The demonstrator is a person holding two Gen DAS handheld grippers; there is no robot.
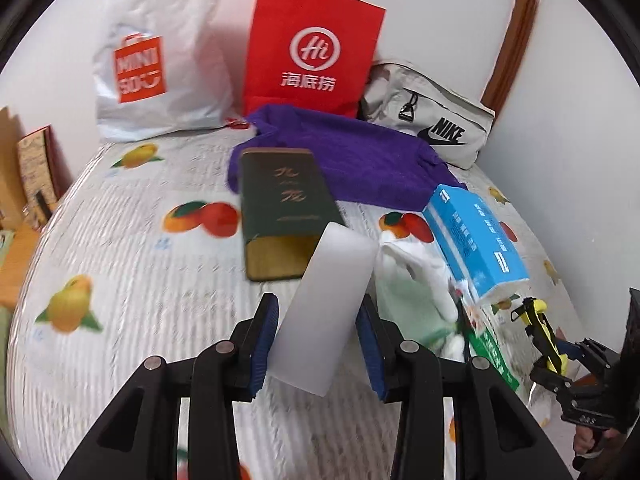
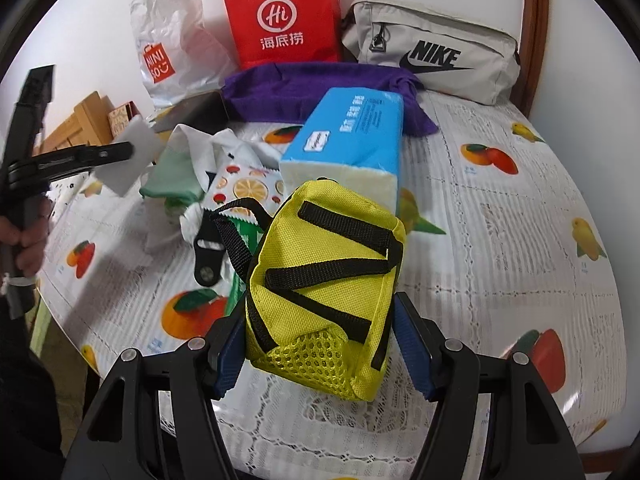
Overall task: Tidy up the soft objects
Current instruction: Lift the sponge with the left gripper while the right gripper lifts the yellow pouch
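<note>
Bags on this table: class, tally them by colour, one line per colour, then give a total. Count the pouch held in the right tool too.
Red: 1, the red paper bag
White: 1, the white plastic bag
Grey: 1, the grey Nike bag
Yellow: 1, the yellow pouch, gripped by the right tool
Total: 4

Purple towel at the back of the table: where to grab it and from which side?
Take the purple towel at its loose right end, coming from the right front. That corner trails free on the tablecloth, while the dark green box covers its left edge and the blue tissue pack crowds the middle. The bags stand close behind, so a rear approach looks blocked.
</note>
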